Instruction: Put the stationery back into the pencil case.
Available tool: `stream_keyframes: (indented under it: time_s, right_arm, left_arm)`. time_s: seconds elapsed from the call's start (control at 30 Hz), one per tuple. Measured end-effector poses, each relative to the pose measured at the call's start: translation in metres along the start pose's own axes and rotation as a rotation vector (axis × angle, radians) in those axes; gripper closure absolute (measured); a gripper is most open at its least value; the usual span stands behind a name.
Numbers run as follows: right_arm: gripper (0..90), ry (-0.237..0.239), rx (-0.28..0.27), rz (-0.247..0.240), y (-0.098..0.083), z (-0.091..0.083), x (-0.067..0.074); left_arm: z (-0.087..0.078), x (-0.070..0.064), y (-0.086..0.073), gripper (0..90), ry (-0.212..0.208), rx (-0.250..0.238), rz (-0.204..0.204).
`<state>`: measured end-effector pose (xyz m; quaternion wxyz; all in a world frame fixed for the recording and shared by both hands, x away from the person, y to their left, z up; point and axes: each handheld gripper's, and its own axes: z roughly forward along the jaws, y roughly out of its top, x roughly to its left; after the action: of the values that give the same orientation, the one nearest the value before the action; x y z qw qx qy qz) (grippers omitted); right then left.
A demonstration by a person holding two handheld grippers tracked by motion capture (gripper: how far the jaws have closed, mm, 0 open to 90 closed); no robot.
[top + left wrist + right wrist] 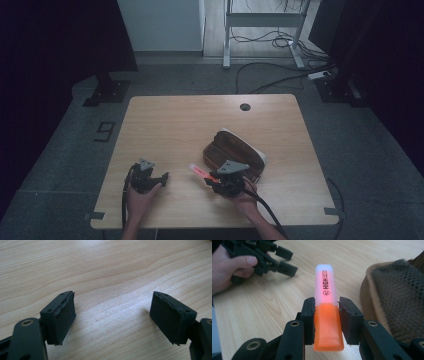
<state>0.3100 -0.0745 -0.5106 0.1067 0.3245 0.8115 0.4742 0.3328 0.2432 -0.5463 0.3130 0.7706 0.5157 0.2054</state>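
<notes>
the right gripper (326, 312) is clamped on an orange highlighter (327, 307), its pads pressing both flat sides just where the pale cap meets the orange barrel. in the high view the highlighter (201, 173) sits just left of the open brown pencil case (235, 152), cap end pointing away from the case, and it looks lifted a little off the table (165, 125).

the left gripper (150, 179) rests well left of the case with its jaws standing wide apart and nothing but bare wood between them.

the step in hand seems to be carrying the highlighter into the case. to do it well, the person should keep the squeeze steady, since the barrel is smooth and held near its middle, so it could pivot if the grip loosens. the pen should turn to lie along the length of the case before it goes down, clearing the near rim first. the release is best made low inside the case, not from above. the left gripper may steady the case's edge if it shifts.
</notes>
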Motion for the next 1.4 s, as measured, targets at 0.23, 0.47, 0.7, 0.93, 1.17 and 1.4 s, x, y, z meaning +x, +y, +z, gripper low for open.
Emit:
stream_keyframes:
  time_s: [0.23,0.47,0.7,0.93,1.17,1.4]
  right_arm:
    - [65.9,-0.002,-0.04,0.016,0.007,-0.014,-0.007]
    - [65.8,-0.006,-0.064,0.027,0.01,-0.024,-0.014]
    - [65.9,-0.016,-0.082,0.037,0.012,-0.031,-0.019]
    - [65.9,-0.037,-0.103,0.052,0.013,-0.038,-0.028]
    - [65.9,-0.054,-0.11,0.056,0.013,-0.044,-0.035]
    - [65.9,-0.077,-0.12,0.075,0.013,-0.05,-0.046]
  left_arm:
    - [0.0,0.0,0.0,20.2,0.0,0.0,0.001]
    - [0.0,0.0,0.0,20.2,0.0,0.0,0.001]
    - [0.0,0.0,0.0,20.2,0.0,0.0,0.0]
    - [0.0,0.0,0.0,20.2,0.0,0.0,0.001]
    - [0.0,0.0,0.0,20.2,0.0,0.0,0.001]
    - [0.0,0.0,0.0,20.2,0.0,0.0,0.0]
